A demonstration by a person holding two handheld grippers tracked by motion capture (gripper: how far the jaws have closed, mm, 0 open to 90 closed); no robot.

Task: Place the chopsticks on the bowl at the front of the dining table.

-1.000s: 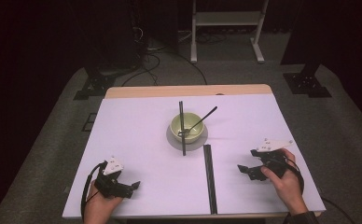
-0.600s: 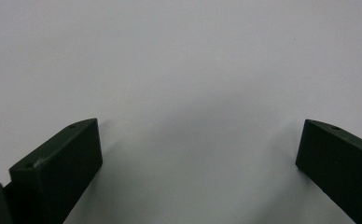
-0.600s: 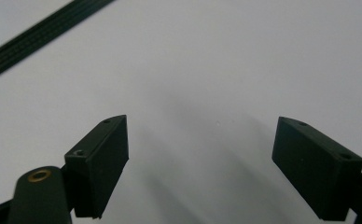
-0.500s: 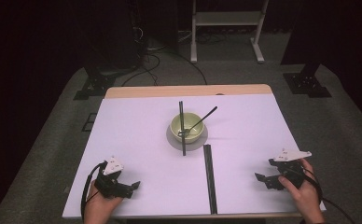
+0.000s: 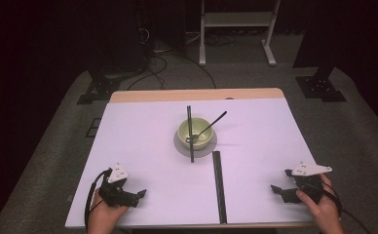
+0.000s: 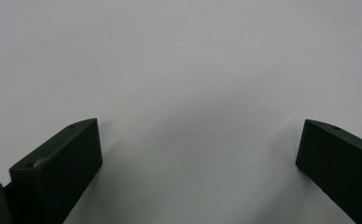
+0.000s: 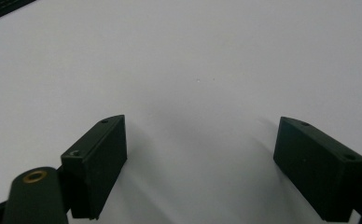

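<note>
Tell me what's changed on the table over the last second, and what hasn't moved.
The right gripper has pulled back toward the person and out toward the table's right edge, away from the bowl. It is open and holds nothing. The left gripper stayed at the near left corner, also open and empty. The bowl with the utensil in it, the stick across the bowl and the black strip lie as before.

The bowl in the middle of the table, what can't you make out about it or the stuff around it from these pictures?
- Bowl, high view: contents too small to tell.
- Utensil in the bowl: its lower end is hidden by the bowl's rim and too small to identify.
- Grey disc under the bowl: mostly covered by the bowl.
</note>
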